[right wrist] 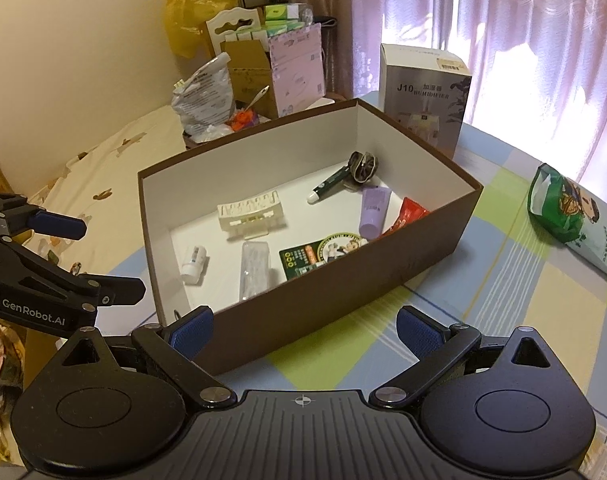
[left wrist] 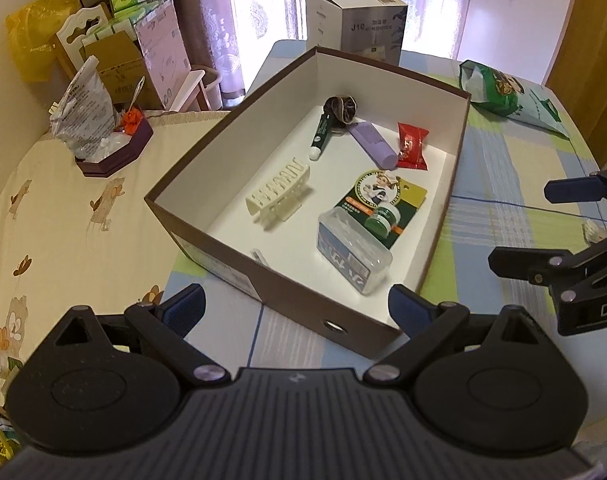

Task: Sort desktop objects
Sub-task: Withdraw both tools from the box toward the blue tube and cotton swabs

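A brown cardboard box (left wrist: 287,294) with a white inside stands on the checked tablecloth. In it lie a white hair claw (left wrist: 279,192), a green pen-like tube (left wrist: 321,132), a dark scrunchie (left wrist: 341,109), a purple tube (left wrist: 373,145), a red sweet packet (left wrist: 412,146), a green card packet (left wrist: 383,196), a small green jar (left wrist: 379,218) and a clear plastic case (left wrist: 353,256). My left gripper (left wrist: 297,310) is open just before the box's near wall, holding nothing. My right gripper (right wrist: 305,330) is open too, at the box's (right wrist: 343,292) long side.
A green snack bag (right wrist: 571,216) lies on the cloth right of the box. A humidifier carton (right wrist: 423,96) stands behind it. A small pale crumpled thing (left wrist: 593,230) lies by the right gripper (left wrist: 543,226). A bed (left wrist: 63,220) with a purple tray of clutter (left wrist: 111,152) lies to the left.
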The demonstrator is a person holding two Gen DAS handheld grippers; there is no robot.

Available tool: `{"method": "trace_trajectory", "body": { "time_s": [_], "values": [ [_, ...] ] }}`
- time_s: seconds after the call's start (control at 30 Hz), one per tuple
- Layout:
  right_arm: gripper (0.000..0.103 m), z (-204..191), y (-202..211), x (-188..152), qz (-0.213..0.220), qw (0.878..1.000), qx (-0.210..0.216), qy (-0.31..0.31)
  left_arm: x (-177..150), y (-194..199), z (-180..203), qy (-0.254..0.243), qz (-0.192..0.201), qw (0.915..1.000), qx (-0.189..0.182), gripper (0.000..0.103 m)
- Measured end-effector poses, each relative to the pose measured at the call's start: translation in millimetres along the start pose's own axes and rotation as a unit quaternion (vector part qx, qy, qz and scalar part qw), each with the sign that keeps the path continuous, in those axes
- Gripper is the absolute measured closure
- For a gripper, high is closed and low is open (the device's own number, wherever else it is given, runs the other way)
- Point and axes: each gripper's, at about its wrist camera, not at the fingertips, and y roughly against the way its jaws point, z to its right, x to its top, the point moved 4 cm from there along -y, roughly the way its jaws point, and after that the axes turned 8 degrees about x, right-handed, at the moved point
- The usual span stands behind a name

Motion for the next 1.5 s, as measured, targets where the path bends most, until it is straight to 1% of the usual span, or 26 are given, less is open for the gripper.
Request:
{"method": "trace_trajectory", "body": {
  "time_s": [0.2,0.4,0.57,0.8,1.0,1.27,1.5],
  "values": [
    [0.001,6,12,-16,-0.001,1.000,-0.005,-0.011,-12,8,15,-0.011,-0.001,0.9999,-0.008,0.007],
    [0.001,19,28,-40,-0.003,0.999,-0.018,-0.032,-20,14,44,-0.039,0.002,0.9987,-0.033,0.007],
    [0.001,37,44,-64,-0.007,0.998,-0.036,-0.060,-20,14,72,-0.066,0.001,0.9959,-0.062,0.007],
    [0.001,59,68,-90,-0.009,0.993,-0.069,-0.099,-13,13,113,-0.106,0.006,0.9904,-0.088,0.007],
    [0.001,75,91,-106,-0.003,0.987,-0.097,-0.128,-8,12,147,-0.142,0.010,0.9840,-0.106,0.007],
    [0.001,100,114,-131,-0.002,0.976,-0.131,-0.173,-5,9,196,-0.191,0.014,0.9720,-0.136,0.007],
    [0.001,122,128,-153,-0.009,0.967,-0.148,-0.208,-5,3,233,-0.221,0.011,0.9625,-0.157,0.007]
  ]
}}
